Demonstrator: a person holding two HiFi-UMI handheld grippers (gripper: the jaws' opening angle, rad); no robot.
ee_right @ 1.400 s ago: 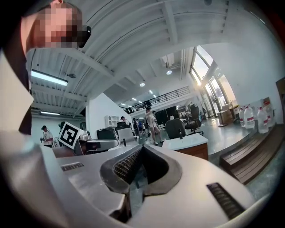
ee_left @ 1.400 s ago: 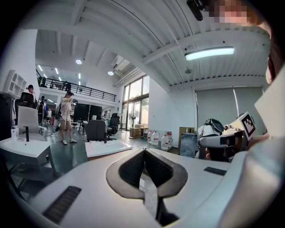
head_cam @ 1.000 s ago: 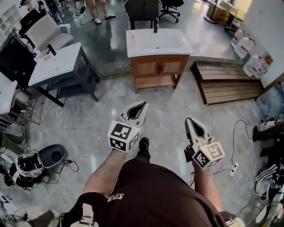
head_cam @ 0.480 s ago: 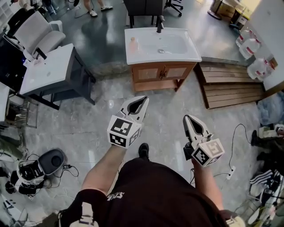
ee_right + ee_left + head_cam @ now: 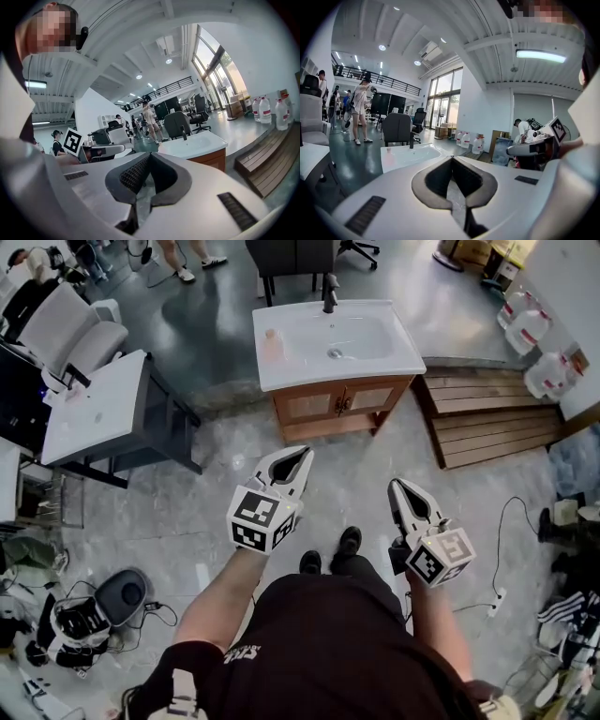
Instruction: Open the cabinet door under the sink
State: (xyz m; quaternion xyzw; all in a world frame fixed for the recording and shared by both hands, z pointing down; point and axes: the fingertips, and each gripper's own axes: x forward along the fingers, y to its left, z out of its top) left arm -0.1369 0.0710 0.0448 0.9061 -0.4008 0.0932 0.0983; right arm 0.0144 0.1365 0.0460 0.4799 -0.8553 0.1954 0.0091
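White desk: the white desk (image 5: 94, 409) stands left of the sink cabinet (image 5: 339, 420), well apart from it.
Your left forearm: your left forearm (image 5: 220, 592) is bare. It reaches forward from your body toward the sink cabinet with the wrist straight.
Left gripper: you hold the left gripper (image 5: 303, 454) in the air above the grey floor, short of the sink cabinet. Its nose points at the cabinet and tips slightly down, and its marker cube (image 5: 262, 521) sits at the end nearest you.
Left tongs: the jaws are pressed together tip to tip with nothing between them. In the left gripper view (image 5: 451, 159), the white basin (image 5: 408, 154) lies beyond the tips, a little to the left.
Sink cabinet: it is wooden and carries the white basin (image 5: 337, 334). A dark tap (image 5: 330, 298) stands at the far rim, and a small pale bottle (image 5: 273, 338) stands on the left rim.
Cabinet doors: the left door (image 5: 309, 406) and the right door (image 5: 372, 397) both sit flush with the front. Neither gripper touches them.
Right gripper: you hold the right gripper (image 5: 397, 486) beside the left one. It is a little farther from the sink cabinet and opposite its right half, with the nose toward the cabinet and the cube (image 5: 441, 559) near your wrist.
Right tongs: these are also shut tip to tip and empty. In the right gripper view (image 5: 149, 154), the cabinet front (image 5: 211, 159) shows beyond the tips, to their right.
Your right forearm: your right forearm (image 5: 436, 629) stays close to your side and points forward.
Wooden platform: the wooden platform (image 5: 492, 423) lies on the floor just right of the sink cabinet.
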